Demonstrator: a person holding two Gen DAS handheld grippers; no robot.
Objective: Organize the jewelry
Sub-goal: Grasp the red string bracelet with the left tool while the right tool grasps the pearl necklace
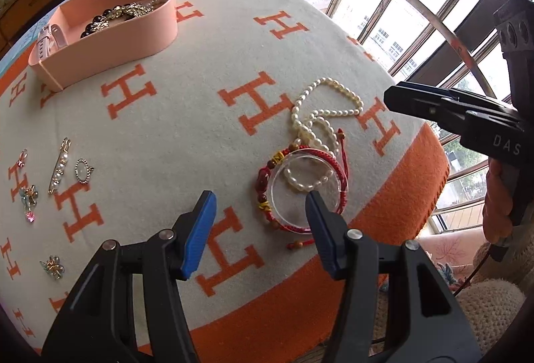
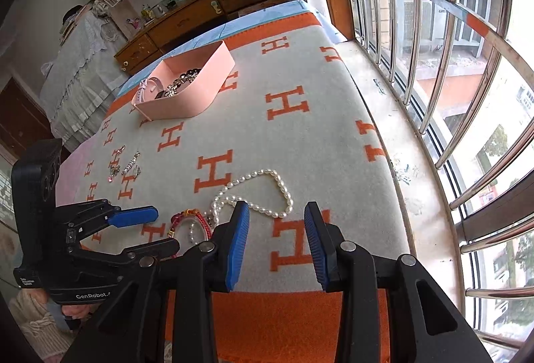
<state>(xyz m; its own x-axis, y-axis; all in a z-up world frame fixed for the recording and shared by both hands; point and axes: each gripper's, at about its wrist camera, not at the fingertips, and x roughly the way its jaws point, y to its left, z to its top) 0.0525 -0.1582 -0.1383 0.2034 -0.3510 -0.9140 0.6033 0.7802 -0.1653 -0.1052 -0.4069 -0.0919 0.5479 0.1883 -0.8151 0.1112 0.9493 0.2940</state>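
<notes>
- Left gripper [image 1: 260, 206] agape; right gripper [image 2: 277, 219] agape; both empty
- Pearls [image 1: 328, 102] at 12 o'clock of bangle [image 1: 308, 188]; limp, light, slippery; pinch a single strand

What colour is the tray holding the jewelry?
Pale pink. The tray shows best in the left wrist view.

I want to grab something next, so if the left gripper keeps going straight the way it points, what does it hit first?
Probably the clear round lid ringed by the red cord bracelet, lying just beyond the open left gripper. Its right fingertip already overlaps the lid's edge in the left wrist view, though depth is unclear.
</notes>
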